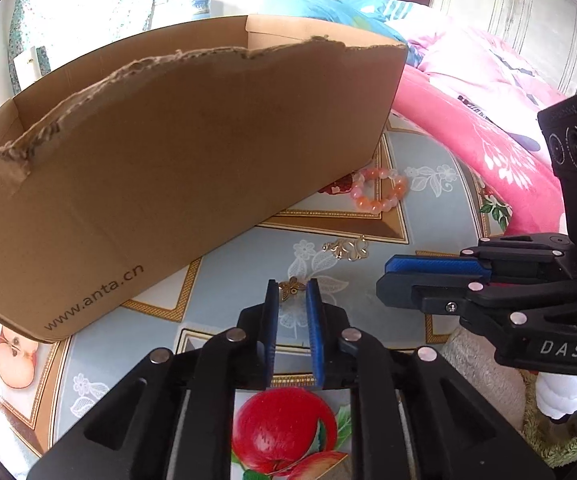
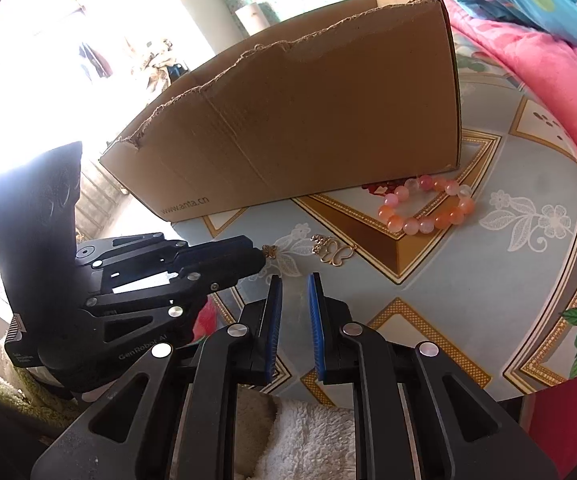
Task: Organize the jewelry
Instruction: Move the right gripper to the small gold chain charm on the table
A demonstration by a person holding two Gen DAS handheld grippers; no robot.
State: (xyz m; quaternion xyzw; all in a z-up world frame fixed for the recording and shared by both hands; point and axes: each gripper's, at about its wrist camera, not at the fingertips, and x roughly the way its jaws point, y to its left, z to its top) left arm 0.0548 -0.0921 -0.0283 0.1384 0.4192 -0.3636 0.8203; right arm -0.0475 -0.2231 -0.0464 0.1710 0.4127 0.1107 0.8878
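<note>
A small gold flower piece (image 1: 291,289) lies on the patterned tablecloth between the tips of my left gripper (image 1: 293,292), whose jaws stand a little apart around it. It also shows at the left gripper's tip in the right wrist view (image 2: 268,251). A gold butterfly piece (image 1: 346,249) (image 2: 333,253) lies just beyond. A bracelet of pink and orange beads (image 1: 378,192) (image 2: 428,210) lies by the corner of an open cardboard box (image 1: 160,168) (image 2: 300,120). My right gripper (image 2: 294,286) is open and empty, to the right of the left one (image 1: 384,284).
The table (image 2: 508,280) carries a blue, gold and fruit patterned cloth. A pink quilt (image 1: 488,136) lies to the right on a bed. White and green fluffy fabric (image 2: 308,440) sits at the near table edge.
</note>
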